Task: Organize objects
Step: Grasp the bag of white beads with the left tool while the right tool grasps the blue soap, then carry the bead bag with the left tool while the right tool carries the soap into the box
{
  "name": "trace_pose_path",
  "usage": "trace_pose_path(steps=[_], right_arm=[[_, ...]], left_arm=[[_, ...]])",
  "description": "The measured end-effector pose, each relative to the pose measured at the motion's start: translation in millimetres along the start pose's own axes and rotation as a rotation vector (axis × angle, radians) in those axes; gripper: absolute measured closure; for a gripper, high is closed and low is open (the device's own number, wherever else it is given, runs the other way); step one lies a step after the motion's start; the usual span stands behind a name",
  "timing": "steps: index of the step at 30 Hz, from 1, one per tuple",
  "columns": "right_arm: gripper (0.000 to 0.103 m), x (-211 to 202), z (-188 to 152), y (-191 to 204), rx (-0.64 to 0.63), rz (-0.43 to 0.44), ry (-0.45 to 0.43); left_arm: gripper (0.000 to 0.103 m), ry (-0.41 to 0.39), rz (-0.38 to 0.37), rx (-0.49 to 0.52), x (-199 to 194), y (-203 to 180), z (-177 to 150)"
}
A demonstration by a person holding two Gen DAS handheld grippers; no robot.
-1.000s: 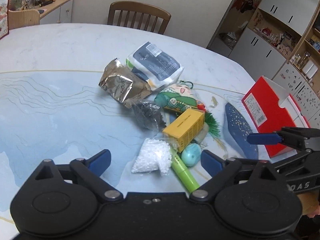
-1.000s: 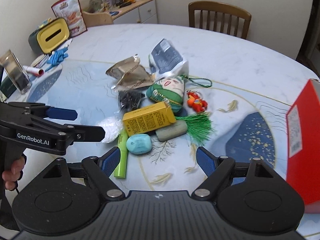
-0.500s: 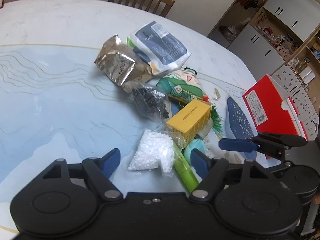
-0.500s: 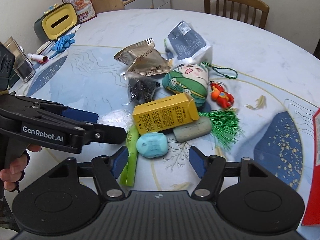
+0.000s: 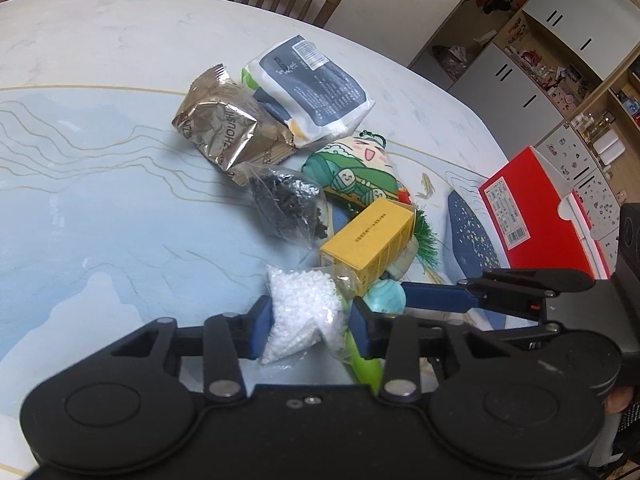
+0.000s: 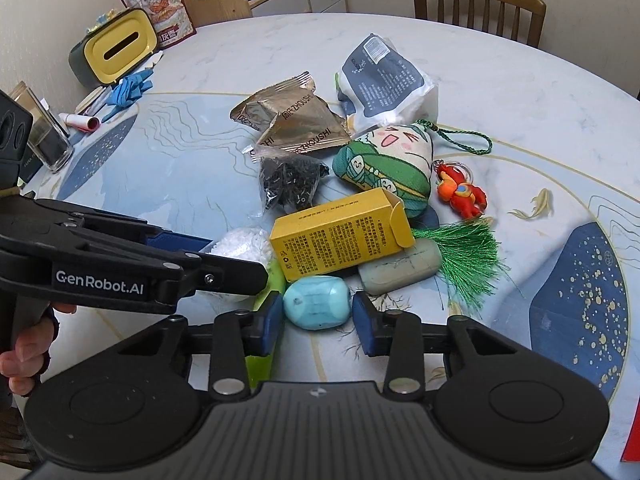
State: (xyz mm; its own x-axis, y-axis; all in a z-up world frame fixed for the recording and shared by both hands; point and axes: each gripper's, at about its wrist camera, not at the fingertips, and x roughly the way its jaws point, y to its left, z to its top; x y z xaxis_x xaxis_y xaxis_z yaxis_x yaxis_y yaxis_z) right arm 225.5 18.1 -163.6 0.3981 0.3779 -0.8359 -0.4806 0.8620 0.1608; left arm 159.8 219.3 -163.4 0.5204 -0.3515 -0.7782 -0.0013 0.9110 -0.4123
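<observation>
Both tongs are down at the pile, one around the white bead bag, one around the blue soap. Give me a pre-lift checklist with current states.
1. Left tongs straddle the bag of white beads: ok, a pad sits on each side.
2. Left pads pressing the bag: ok, both sides touch it.
3. Right tongs straddle the blue soap: ok.
4. Right grip closed on the soap: cannot tell; the pads look at or just off its sides.
5. Neighbours clear of the lift: not ok, the green tube lies under the bag's edge and the yellow box crowds both items.
6. Drop-off ready: cannot tell; the red box stands nearby, its opening unseen.
</observation>
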Motion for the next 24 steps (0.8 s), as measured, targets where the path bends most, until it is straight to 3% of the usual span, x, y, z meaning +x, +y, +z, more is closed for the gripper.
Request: trace_pose_path(steps=[11, 24], right_arm=[[0.066, -16, -8, -2, 0.033, -0.003, -0.027], [0.066, -88, -23, -15, 0.091, -0.023, -0.136]], left_arm=[[0.069, 0.008, 0.008, -0.004, -5, -6, -3], [0.069, -0.008, -0.012, 0.021, -42, -41, 0]])
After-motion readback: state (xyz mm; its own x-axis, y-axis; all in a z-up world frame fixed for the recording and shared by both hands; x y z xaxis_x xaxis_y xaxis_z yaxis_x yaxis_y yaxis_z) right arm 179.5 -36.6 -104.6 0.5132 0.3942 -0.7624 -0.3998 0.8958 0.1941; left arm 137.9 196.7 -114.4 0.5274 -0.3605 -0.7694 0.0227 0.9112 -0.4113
